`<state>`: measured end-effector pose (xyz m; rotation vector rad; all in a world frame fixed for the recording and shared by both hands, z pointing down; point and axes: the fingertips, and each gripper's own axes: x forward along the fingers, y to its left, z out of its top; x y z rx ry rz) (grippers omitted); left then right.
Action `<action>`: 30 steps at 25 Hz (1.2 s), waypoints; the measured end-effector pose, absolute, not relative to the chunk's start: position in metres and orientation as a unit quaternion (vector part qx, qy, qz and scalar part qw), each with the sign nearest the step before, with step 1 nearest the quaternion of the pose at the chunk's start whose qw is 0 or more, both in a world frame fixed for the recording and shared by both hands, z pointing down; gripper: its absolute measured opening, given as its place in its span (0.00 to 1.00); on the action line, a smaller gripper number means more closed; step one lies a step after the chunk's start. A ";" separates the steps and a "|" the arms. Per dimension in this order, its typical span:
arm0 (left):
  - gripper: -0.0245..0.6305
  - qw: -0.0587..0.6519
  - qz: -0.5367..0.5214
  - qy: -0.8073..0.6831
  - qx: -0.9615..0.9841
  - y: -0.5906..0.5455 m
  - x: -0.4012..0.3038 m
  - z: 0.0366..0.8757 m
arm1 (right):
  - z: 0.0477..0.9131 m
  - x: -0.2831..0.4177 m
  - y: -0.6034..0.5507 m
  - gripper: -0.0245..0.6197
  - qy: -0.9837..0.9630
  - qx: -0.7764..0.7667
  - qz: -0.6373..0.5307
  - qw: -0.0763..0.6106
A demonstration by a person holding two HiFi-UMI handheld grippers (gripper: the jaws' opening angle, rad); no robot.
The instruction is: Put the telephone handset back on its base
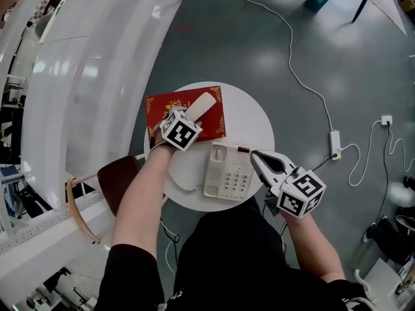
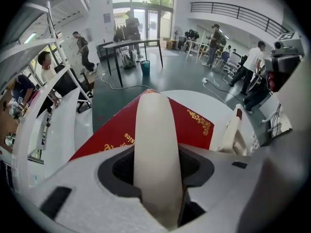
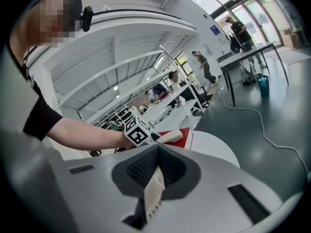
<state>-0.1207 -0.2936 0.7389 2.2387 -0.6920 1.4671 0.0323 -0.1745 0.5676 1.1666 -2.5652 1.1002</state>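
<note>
The cream handset (image 1: 202, 104) lies on a red booklet (image 1: 162, 105) at the back of the round white table (image 1: 249, 118). My left gripper (image 1: 192, 115) is shut on the handset's near end. In the left gripper view the handset (image 2: 155, 130) fills the gap between the jaws, with the booklet (image 2: 194, 125) under it. The cream telephone base (image 1: 227, 173) with its keypad sits at the table's front. My right gripper (image 1: 255, 155) is shut on the base's right edge. The right gripper view shows that edge (image 3: 154, 193) clamped between the jaws.
The phone's cord (image 1: 181, 185) trails off the base's left side toward the table edge. A brown chair (image 1: 120, 177) stands at the front left by a long white counter (image 1: 84, 76). A white cable and adapter (image 1: 335, 141) lie on the grey floor to the right.
</note>
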 end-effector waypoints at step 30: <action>0.34 0.192 0.373 -0.361 0.833 -0.258 -0.169 0.555 | 0.454 -0.018 -0.155 0.05 -0.882 0.369 0.286 0.066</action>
